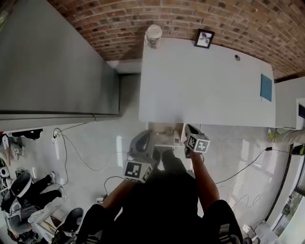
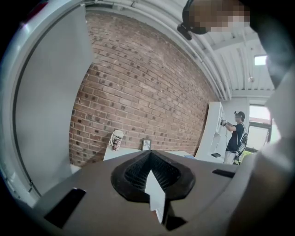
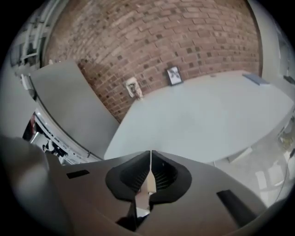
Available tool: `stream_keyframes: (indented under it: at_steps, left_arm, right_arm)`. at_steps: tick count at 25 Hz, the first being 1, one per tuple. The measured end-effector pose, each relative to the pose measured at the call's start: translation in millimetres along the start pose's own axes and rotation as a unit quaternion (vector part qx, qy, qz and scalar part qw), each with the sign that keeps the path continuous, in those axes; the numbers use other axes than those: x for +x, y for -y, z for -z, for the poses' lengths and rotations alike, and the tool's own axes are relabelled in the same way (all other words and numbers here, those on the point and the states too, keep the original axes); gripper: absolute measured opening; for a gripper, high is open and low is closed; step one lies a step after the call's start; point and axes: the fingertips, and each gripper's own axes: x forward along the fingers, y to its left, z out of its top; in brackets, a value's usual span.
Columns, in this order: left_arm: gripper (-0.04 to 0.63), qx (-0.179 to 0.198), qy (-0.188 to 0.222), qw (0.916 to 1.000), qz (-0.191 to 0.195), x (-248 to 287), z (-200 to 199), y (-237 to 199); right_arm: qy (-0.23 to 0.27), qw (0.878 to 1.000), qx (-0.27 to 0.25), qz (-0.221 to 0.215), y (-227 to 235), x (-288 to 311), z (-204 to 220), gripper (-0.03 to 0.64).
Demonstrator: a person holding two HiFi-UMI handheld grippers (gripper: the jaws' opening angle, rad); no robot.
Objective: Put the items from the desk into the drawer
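A white desk (image 1: pixel 205 90) carries a patterned cup (image 1: pixel 153 35), a small picture frame (image 1: pixel 204 38), a blue notebook (image 1: pixel 266 87) and a tiny dark object (image 1: pixel 237 57). Both grippers hover off the desk's near edge, away from all of these. My left gripper (image 1: pixel 143 153) is shut and empty (image 2: pixel 150 159); its view shows the cup (image 2: pixel 116 139) and frame (image 2: pixel 146 144) far off. My right gripper (image 1: pixel 191 132) is also shut on nothing (image 3: pixel 150 156), facing the desk (image 3: pixel 198 120), cup (image 3: pixel 133 87), frame (image 3: pixel 174 75) and notebook (image 3: pixel 256 79). A pale drawer-like box (image 1: pixel 164 137) sits under the desk's edge between the grippers.
A tall grey panel (image 1: pixel 52 62) stands left of the desk, against a brick wall (image 1: pixel 143 14). Cables (image 1: pixel 81 152) run over the glossy floor. A white cabinet (image 1: pixel 288 102) is at the right. A person (image 2: pixel 237 136) stands by white shelves far off.
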Motion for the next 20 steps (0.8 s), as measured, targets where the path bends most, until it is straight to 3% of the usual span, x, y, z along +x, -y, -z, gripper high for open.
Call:
stream_keyframes:
  at_steps: [3, 7, 13, 16, 20]
  left_arm:
    - [0.000, 0.004, 0.011, 0.9999, 0.003, 0.9, -14.0, 6.1]
    - [0.000, 0.015, 0.031, 0.9994, 0.007, 6.1, -33.8, 9.9]
    - [0.000, 0.028, 0.057, 0.9979, 0.011, 10.8, -60.9, 17.9]
    - [0.000, 0.034, 0.067, 0.9971, 0.014, 14.0, -67.1, 23.8]
    - [0.000, 0.039, 0.068, 0.9966, 0.023, 17.7, -67.0, 32.7]
  right_arm:
    - [0.082, 0.995, -0.056, -0.004, -27.3, -38.6, -61.9, 0.002]
    - [0.184, 0.976, -0.115, -0.019, -66.8, -89.6, -126.7, 0.000]
    - [0.296, 0.941, -0.164, -0.027, -113.1, -175.4, -171.6, 0.000]
    - [0.319, 0.933, -0.166, -0.021, -116.8, -196.3, -168.9, 0.000]
    - [0.313, 0.936, -0.159, -0.023, -111.3, -196.6, -162.9, 0.000]
